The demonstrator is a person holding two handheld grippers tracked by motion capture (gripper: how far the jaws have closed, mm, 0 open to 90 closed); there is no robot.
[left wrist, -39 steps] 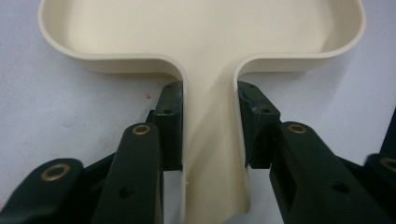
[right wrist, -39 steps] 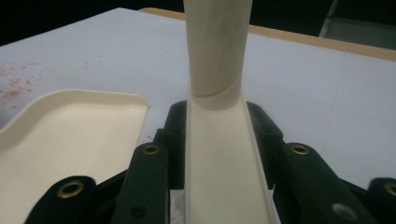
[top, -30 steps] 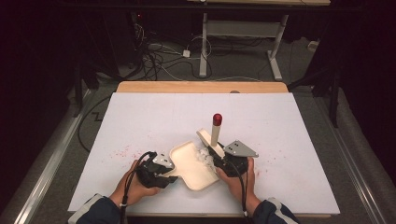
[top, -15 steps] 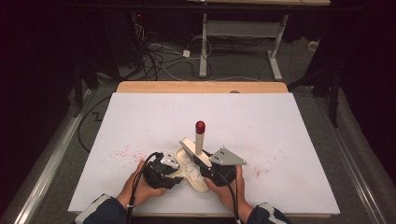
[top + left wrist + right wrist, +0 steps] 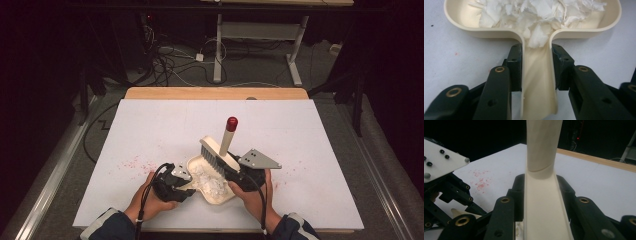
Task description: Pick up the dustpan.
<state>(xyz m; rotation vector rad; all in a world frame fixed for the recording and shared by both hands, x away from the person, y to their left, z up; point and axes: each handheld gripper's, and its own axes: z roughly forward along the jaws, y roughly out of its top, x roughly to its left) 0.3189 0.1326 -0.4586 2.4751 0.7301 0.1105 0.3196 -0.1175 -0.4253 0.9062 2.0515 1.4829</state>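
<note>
A cream dustpan point(image 5: 220, 196) lies on the white table near the front edge, heaped with torn white paper scraps point(image 5: 206, 181). My left gripper point(image 5: 188, 186) is shut on its handle point(image 5: 537, 75), and the pan's rim point(image 5: 461, 23) and the scraps point(image 5: 536, 15) sit just beyond the jaws. My right gripper point(image 5: 232, 171) is shut on a cream brush point(image 5: 214, 151) whose handle point(image 5: 543, 192) rises to a red tip point(image 5: 231, 122). The bristles hang over the pan's far right side. In the right gripper view, the left gripper point(image 5: 449, 192) stands close at the left.
Fine red specks point(image 5: 132, 162) are scattered on the white table point(image 5: 150, 120) left of the pan, with a few more point(image 5: 295, 165) at the right. A wooden strip point(image 5: 215, 93) edges the far side. Cables and desk legs lie on the dark floor beyond.
The right gripper swept the brush left across the pan, then drew it back right and lifted it. The left gripper stayed put on the pan's handle.
</note>
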